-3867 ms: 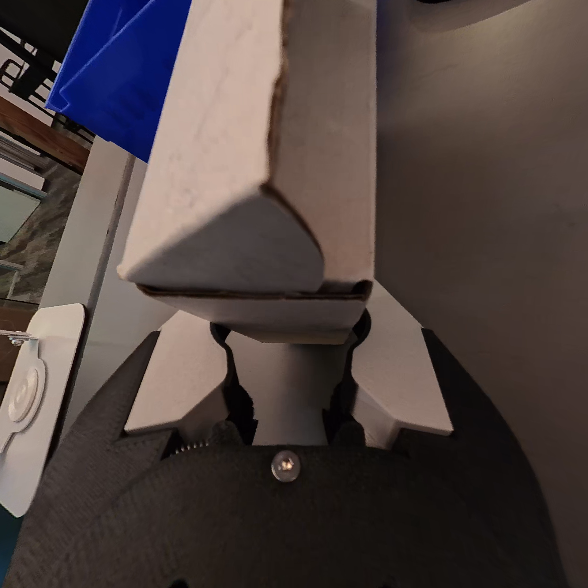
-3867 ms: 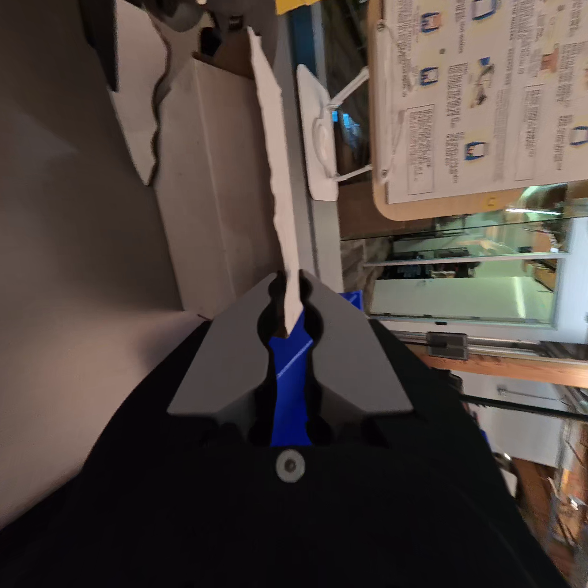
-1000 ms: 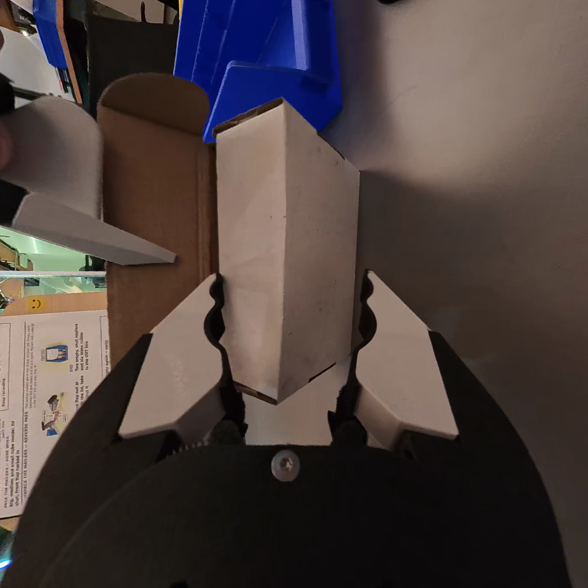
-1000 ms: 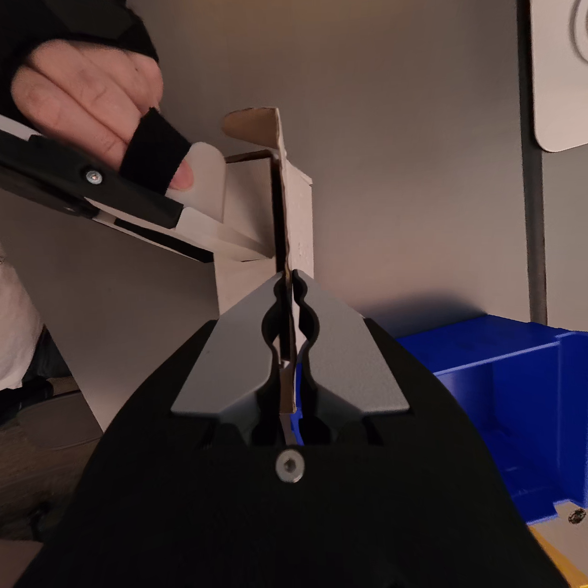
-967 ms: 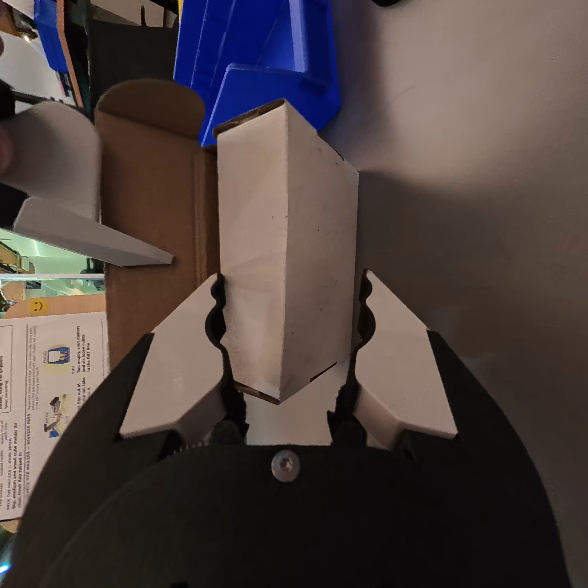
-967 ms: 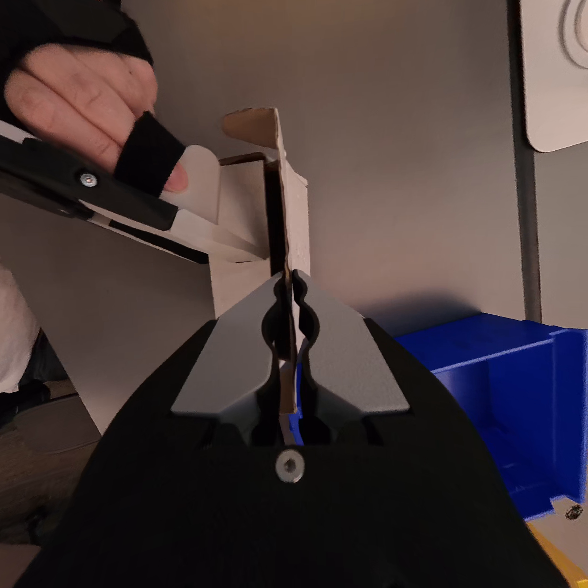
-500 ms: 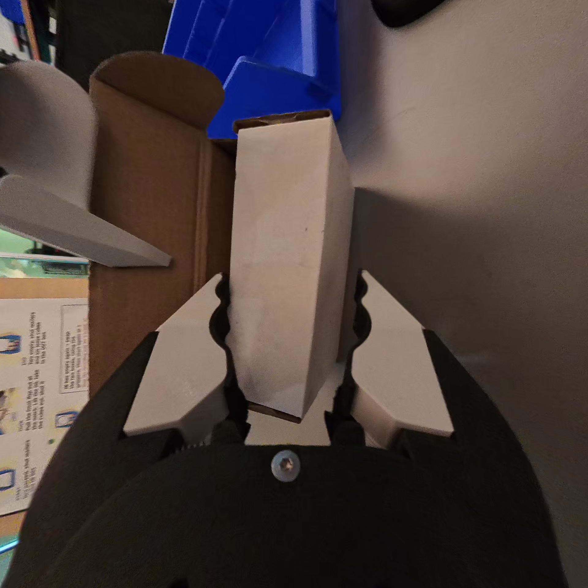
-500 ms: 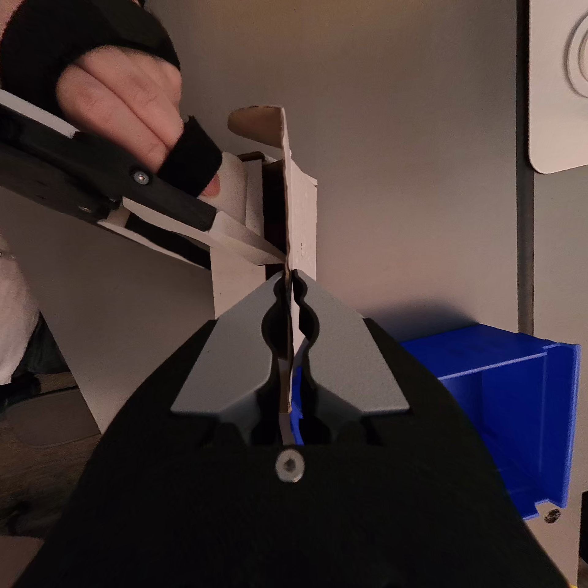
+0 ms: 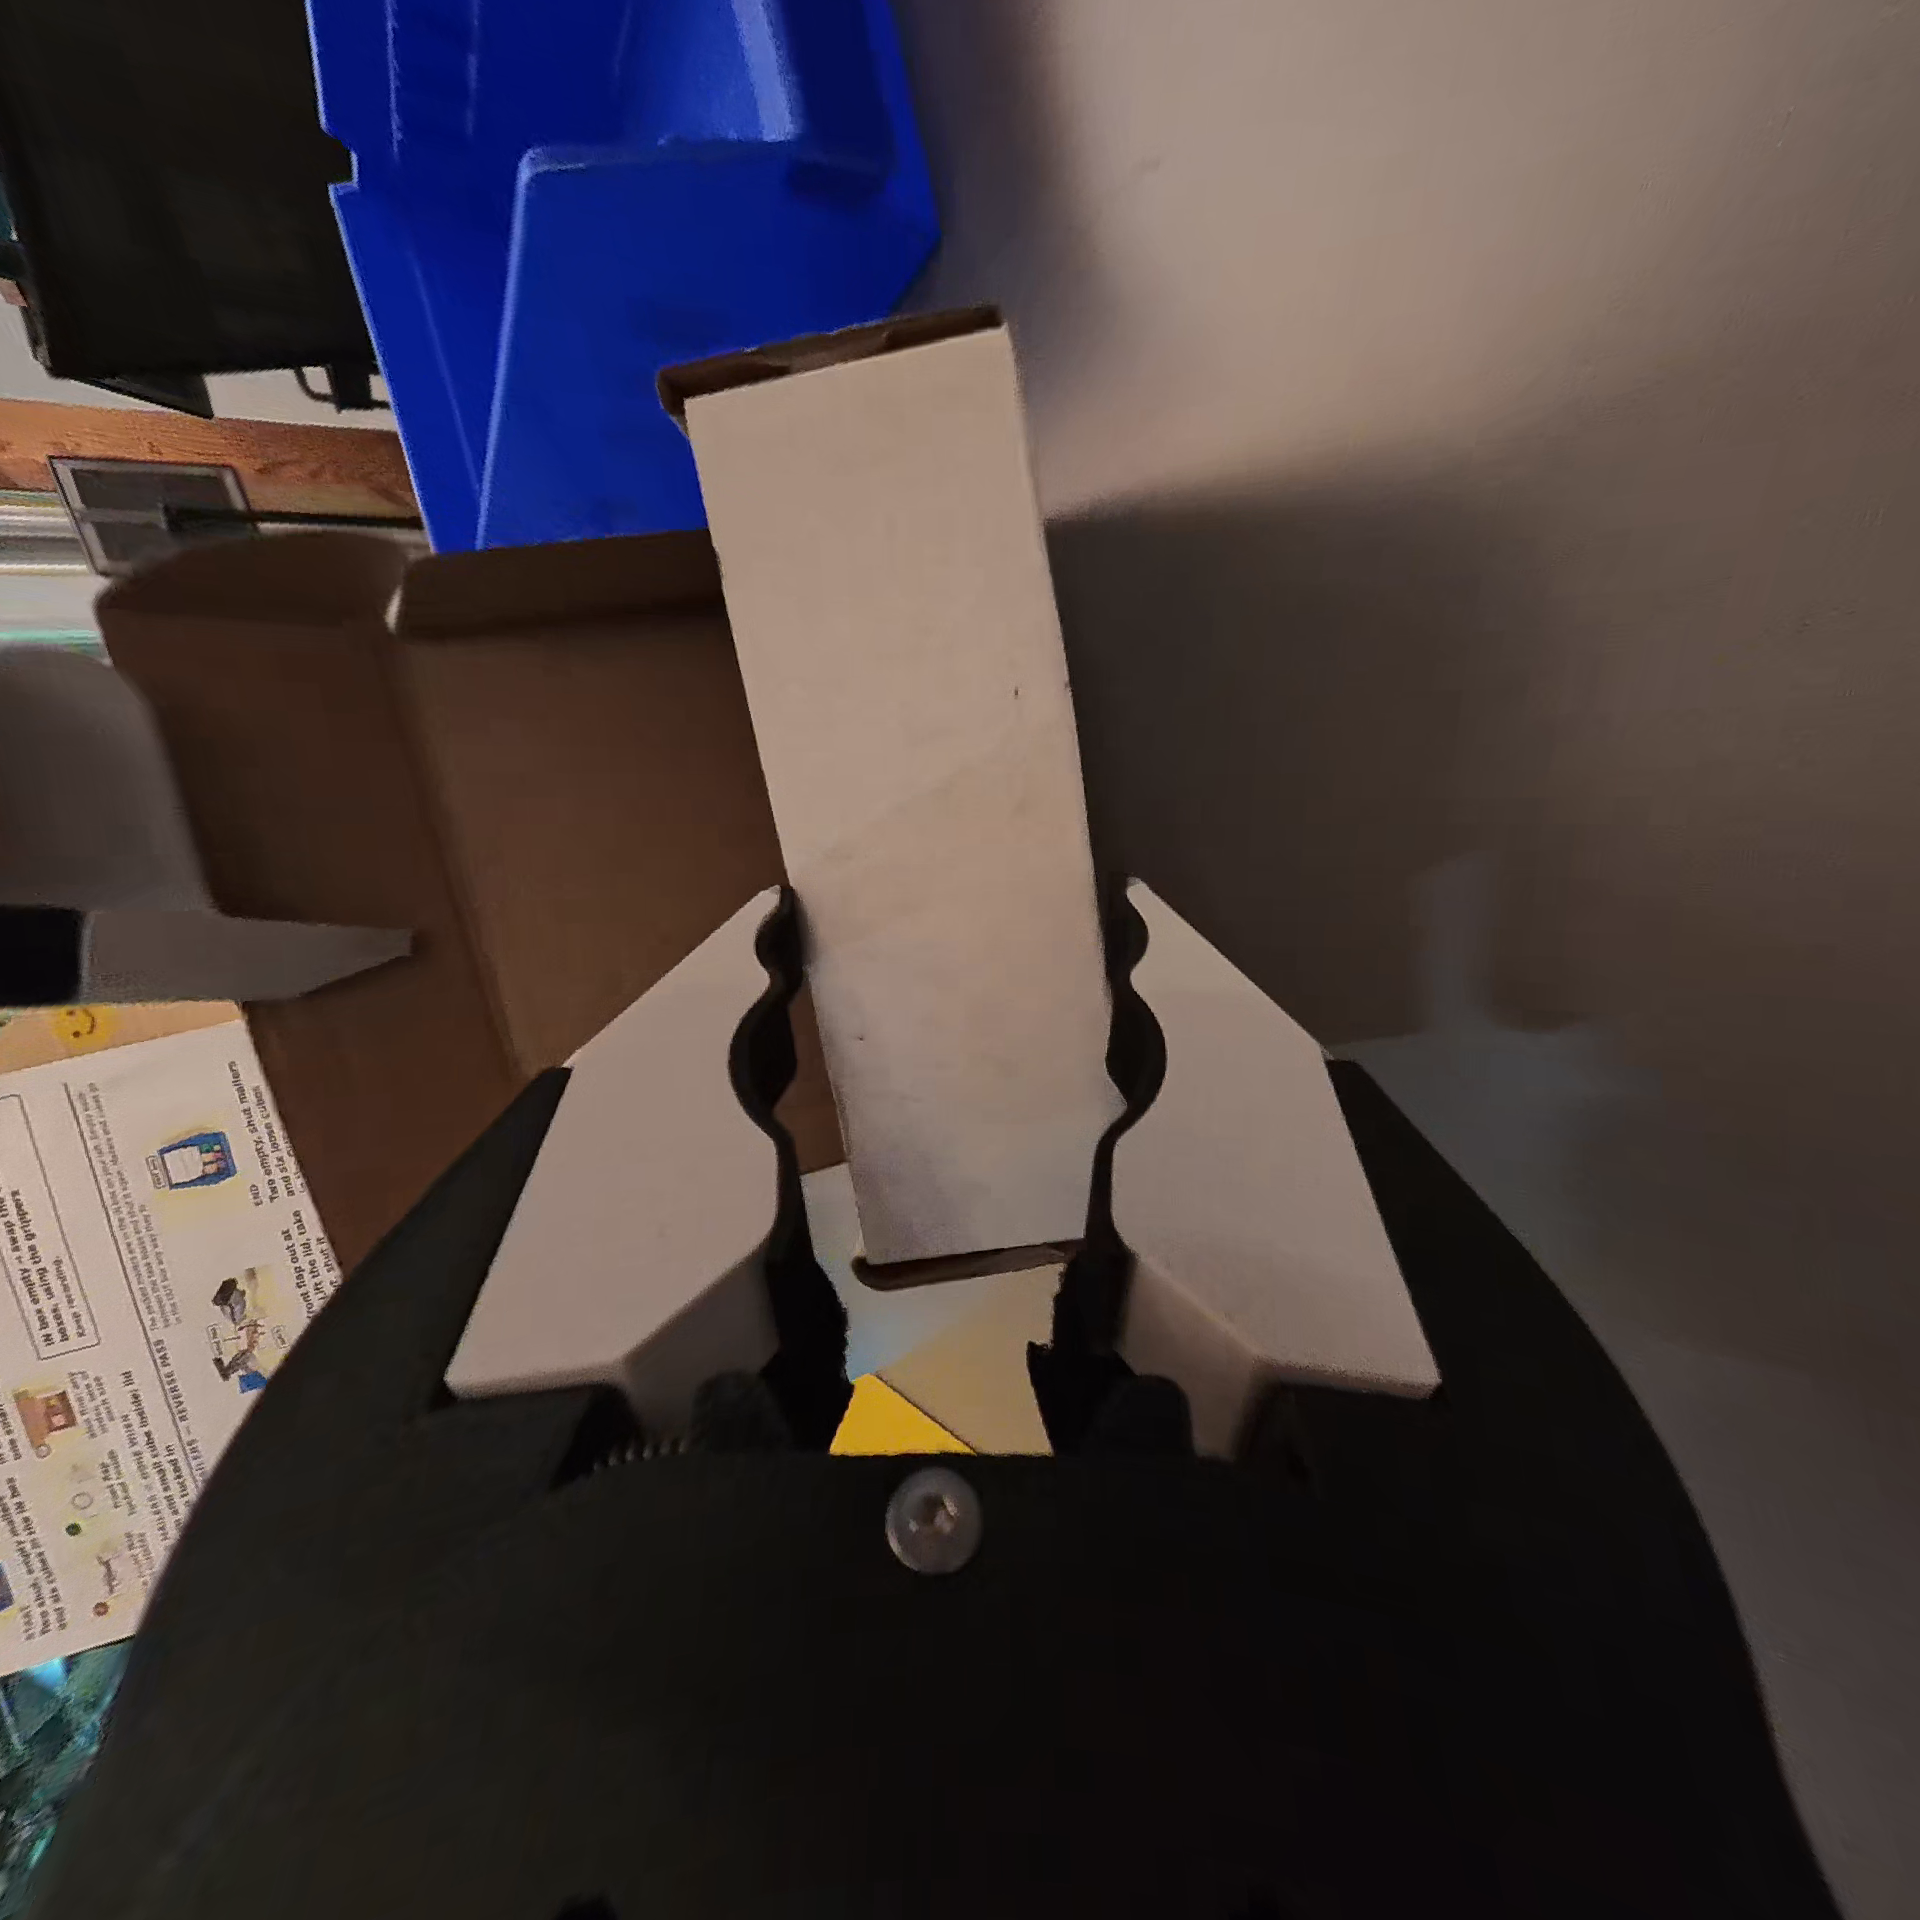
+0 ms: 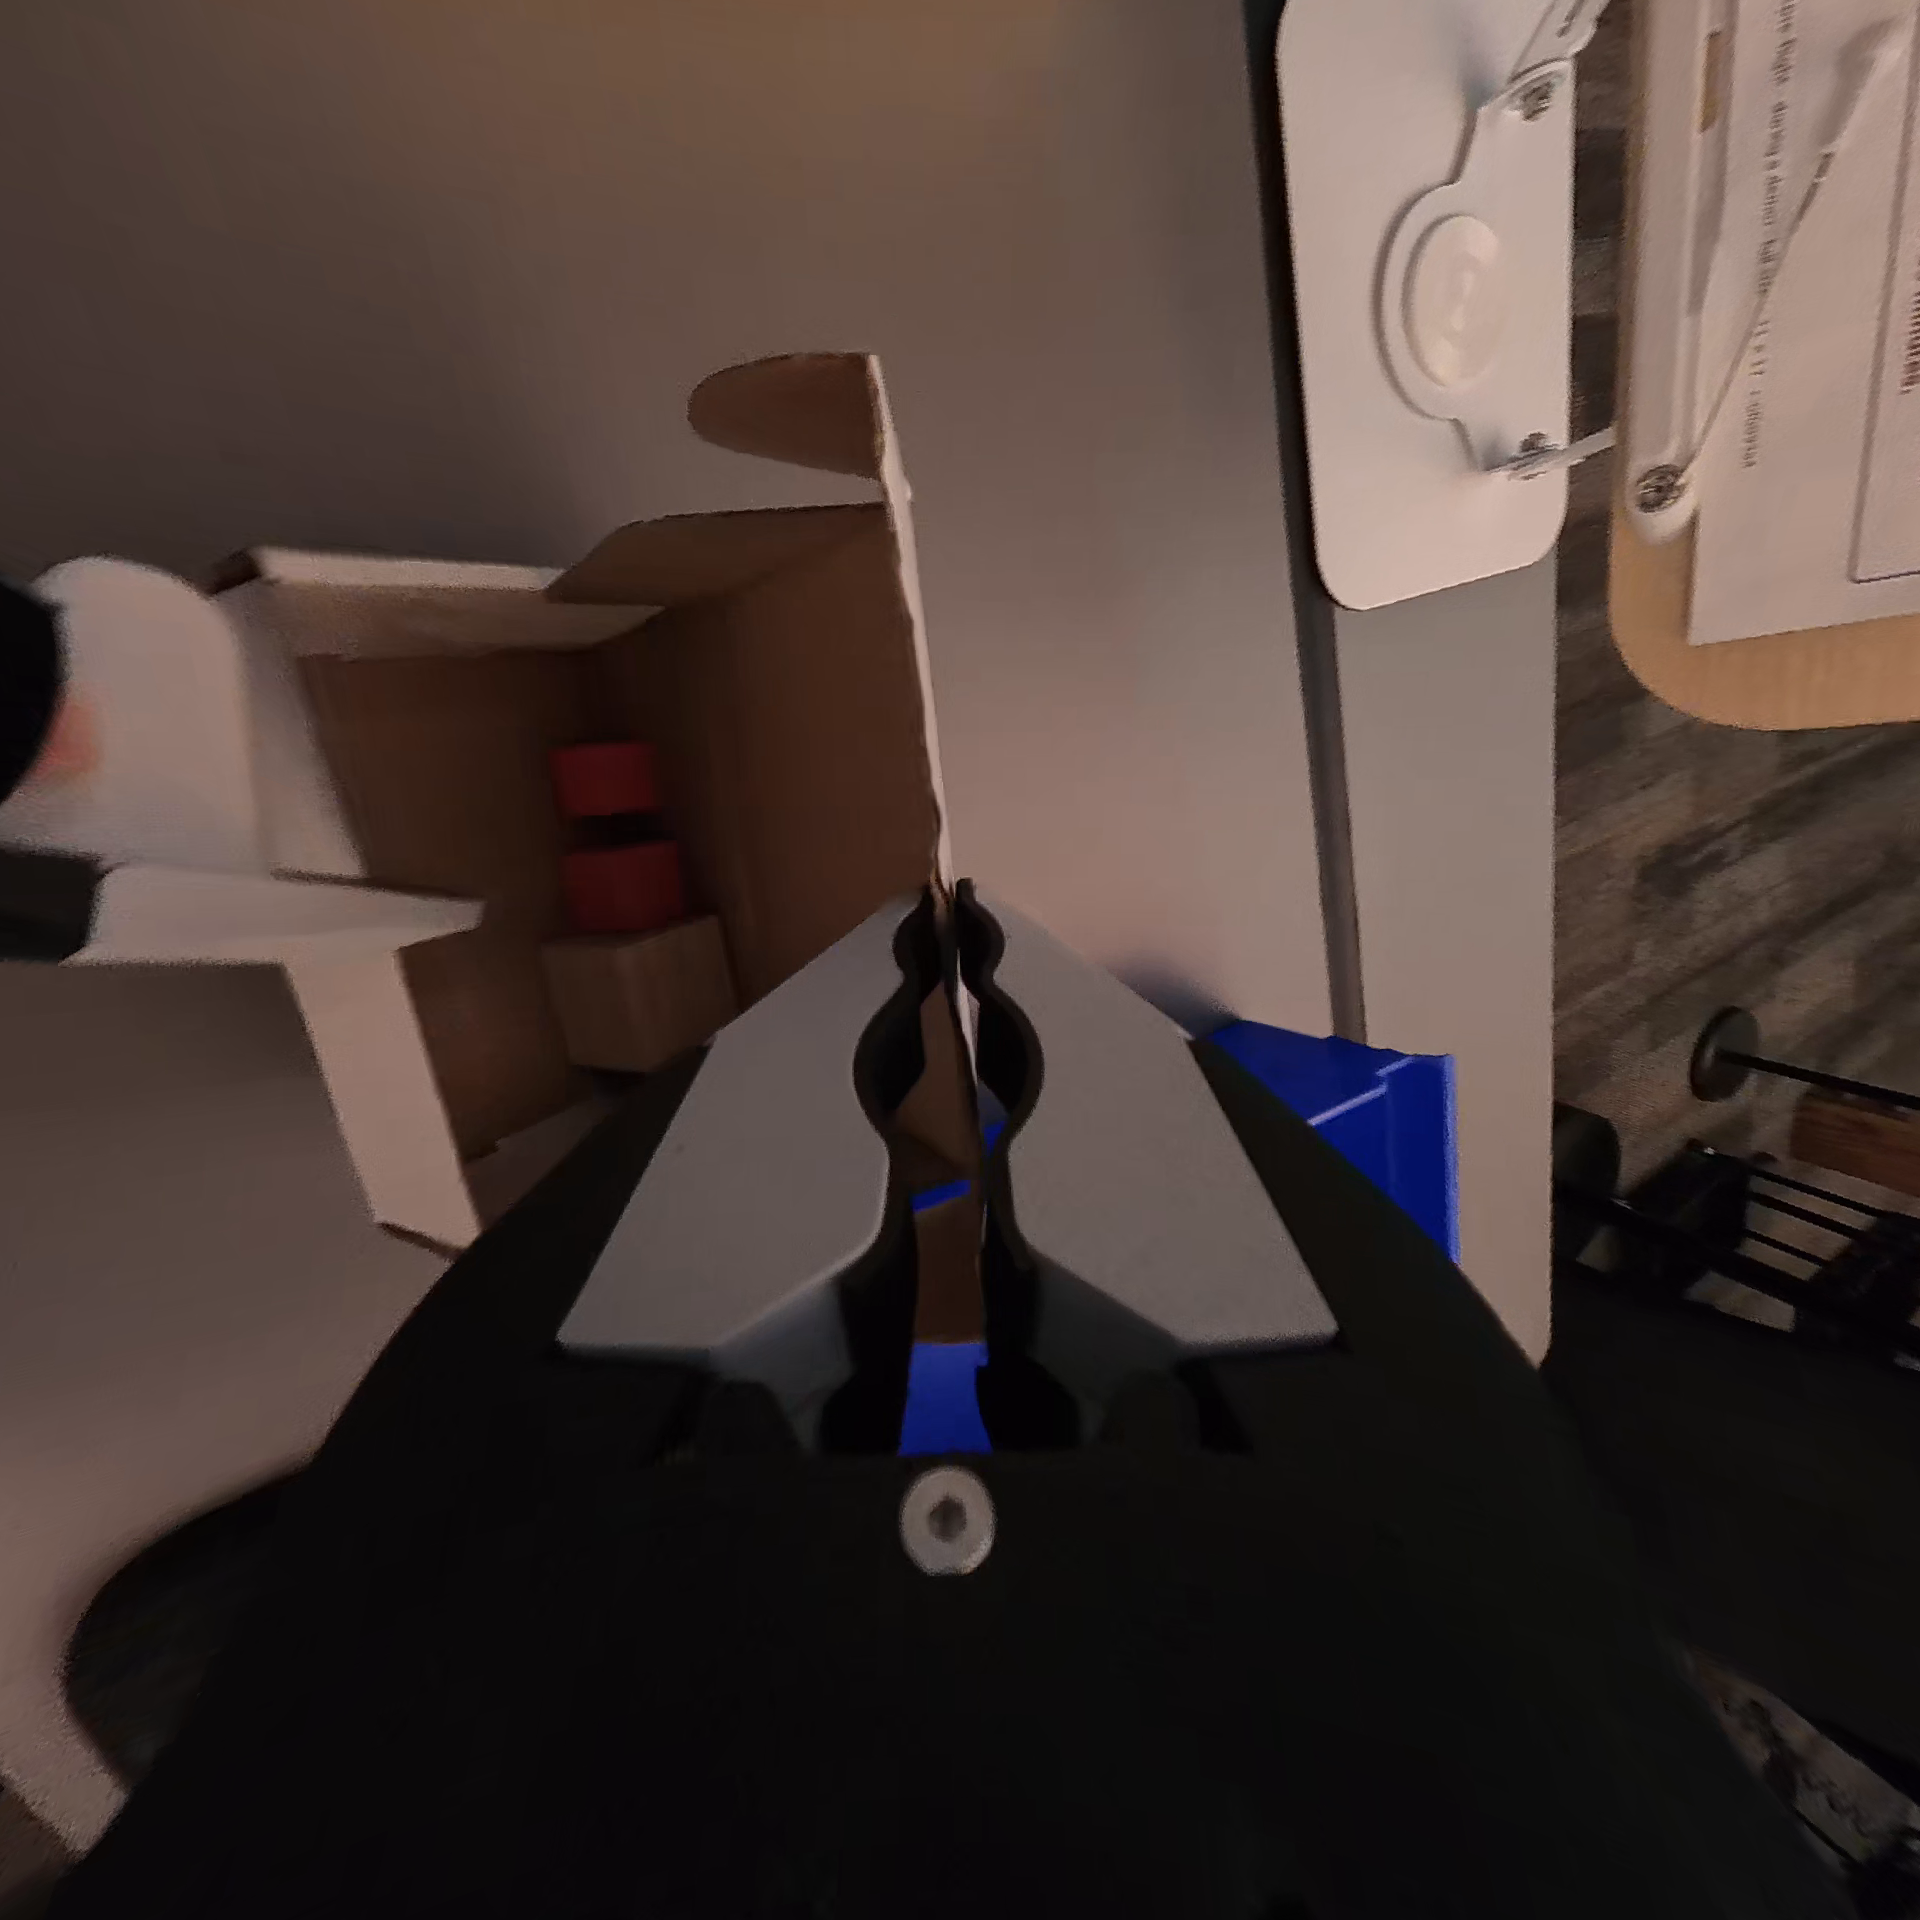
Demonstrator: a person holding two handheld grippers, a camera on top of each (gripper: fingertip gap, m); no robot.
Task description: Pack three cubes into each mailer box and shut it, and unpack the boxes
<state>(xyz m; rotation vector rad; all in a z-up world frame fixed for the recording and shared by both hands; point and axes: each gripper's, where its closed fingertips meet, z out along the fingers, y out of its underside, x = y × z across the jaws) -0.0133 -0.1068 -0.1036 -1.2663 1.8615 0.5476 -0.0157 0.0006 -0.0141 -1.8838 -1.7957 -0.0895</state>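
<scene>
While the white corrugated-cardboard mailer box [image 9: 914,790] stands open above the pale grey tabletop [image 9: 1507,416], both tools grip it. The left gripper [image 9: 951,1049] has its two white fingers [image 9: 644,1174] set at a medium width, clamped on either side of the narrow white wall of the box; that wall runs up between them, tilted slightly to the left. The brown inner face of the lid [image 9: 540,790] extends to the left of this wall.

The right gripper [image 10: 951,935] has its grey fingers [image 10: 1122,1143] drawn nearly together, pinching the thin edge of the brown lid panel [image 10: 831,727]. A rounded tuck flap [image 10: 790,416] projects from the top of that panel.

In the right wrist view the box interior is exposed. Two red cubes [image 10: 613,821] lie one above the other against the inner wall, and a plain wooden cube [image 10: 634,987] sits directly below them, touching the lower red one. All three are inside the box.

A blue plastic storage bin [image 9: 623,260] stands just behind the box in the left wrist view; its corner [image 10: 1371,1132] also appears beyond the right fingers. A printed instruction sheet [image 9: 135,1299] lies at the left edge of the left wrist view. A white flat stand base [image 10: 1444,291] rests at the upper right of the tabletop.
</scene>
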